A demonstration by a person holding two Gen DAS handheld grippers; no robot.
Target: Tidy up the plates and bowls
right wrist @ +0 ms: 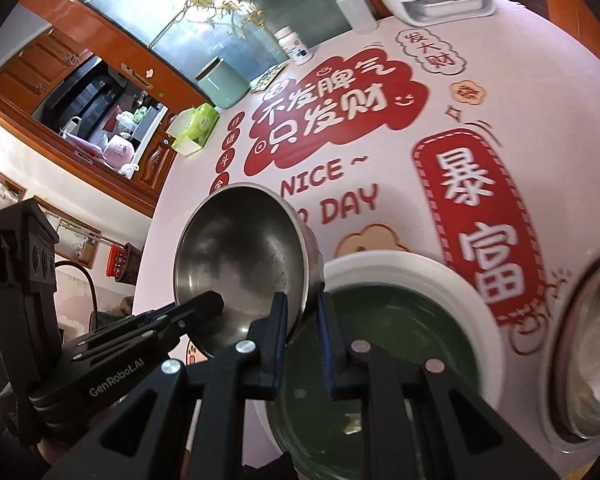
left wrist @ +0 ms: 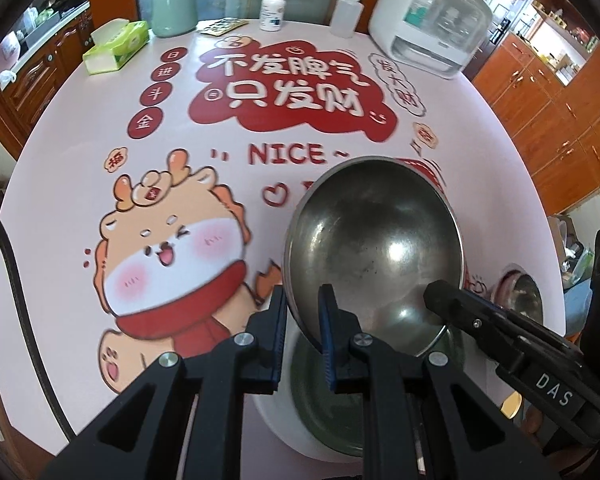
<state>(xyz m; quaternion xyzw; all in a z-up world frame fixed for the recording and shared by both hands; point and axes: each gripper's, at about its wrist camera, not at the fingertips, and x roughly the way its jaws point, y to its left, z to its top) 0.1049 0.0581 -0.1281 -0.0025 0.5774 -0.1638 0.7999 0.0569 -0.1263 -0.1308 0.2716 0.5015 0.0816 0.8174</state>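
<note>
Here both grippers shared one load: a steel bowl [left wrist: 374, 248] was held tilted above the table [left wrist: 60, 200], just over a white bowl with a green inside [right wrist: 400, 320] that sat near the table's near edge. The left gripper [left wrist: 304, 320] was clamped on the rim at one side, one pad inside the wall and one outside; the right gripper [right wrist: 302, 320] was closed on the opposite rim in the same way. In the left wrist view the right gripper's fingers [left wrist: 444, 300] reached into the bowl from the right. A second steel bowl, in a white bowl [right wrist: 596, 340], sat toward the right edge of the table. At the far edge stood a green canister [left wrist: 175, 8], a tissue box [left wrist: 116, 46], a pill bottle [left wrist: 273, 10], a squeeze bottle [left wrist: 347, 12] and a white appliance [left wrist: 428, 20], all well apart from the work.

Judging by the task, the step in hand looked like carrying the steel bowl to a stack, probably the second steel bowl. To do that well, the two hands would need to travel together so neither rim slipped from its pads, level the bowl before lowering, centre it over the receiving bowl, and release only once it was seated. The smooth steel was likely to slide if the pinch loosened.
</note>
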